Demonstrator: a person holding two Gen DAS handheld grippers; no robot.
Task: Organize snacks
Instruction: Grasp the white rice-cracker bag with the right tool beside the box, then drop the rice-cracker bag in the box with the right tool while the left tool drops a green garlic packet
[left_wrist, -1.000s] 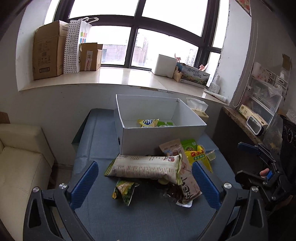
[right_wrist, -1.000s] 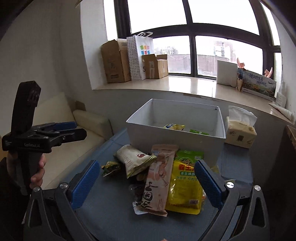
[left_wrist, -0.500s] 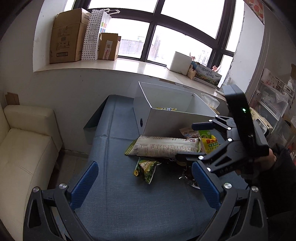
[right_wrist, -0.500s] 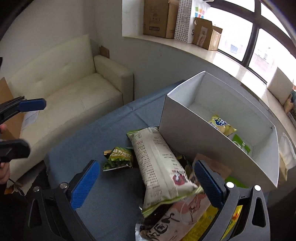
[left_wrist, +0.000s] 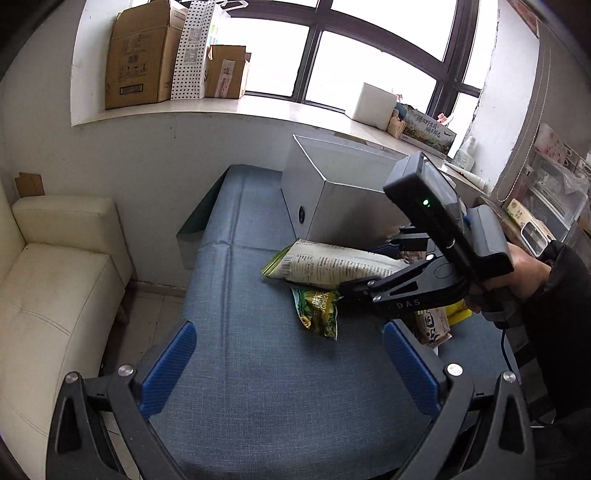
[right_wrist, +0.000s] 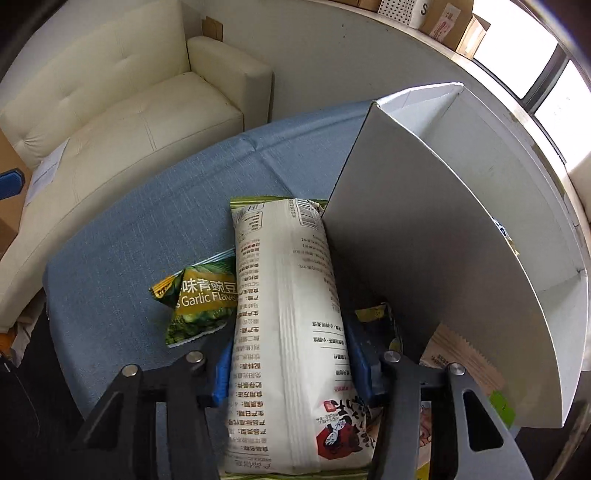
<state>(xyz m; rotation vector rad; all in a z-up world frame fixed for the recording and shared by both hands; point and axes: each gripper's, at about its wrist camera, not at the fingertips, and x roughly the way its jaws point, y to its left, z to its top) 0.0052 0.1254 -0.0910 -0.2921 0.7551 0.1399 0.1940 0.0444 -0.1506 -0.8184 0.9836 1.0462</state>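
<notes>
My right gripper (right_wrist: 290, 363) is shut on a long white snack bag (right_wrist: 288, 314) that lies on the blue table beside the white box (right_wrist: 436, 236). The bag (left_wrist: 332, 264) and the right gripper (left_wrist: 369, 266) also show in the left wrist view. A small green garlic pea packet (right_wrist: 195, 299) lies partly under the bag's left side; in the left wrist view the packet (left_wrist: 319, 310) is just in front of the bag. My left gripper (left_wrist: 288, 365) is open and empty, held back over the near part of the table. More packets (left_wrist: 432, 325) lie behind the right gripper.
The white box (left_wrist: 332, 192) stands at the table's far right. A cream sofa (left_wrist: 55, 280) sits left of the table. Cardboard boxes (left_wrist: 147, 59) stand on the window sill. Shelves with clutter (left_wrist: 546, 199) are at the far right.
My right gripper has come down and forward and closed on the long white bag. My left gripper has drawn back and to the left.
</notes>
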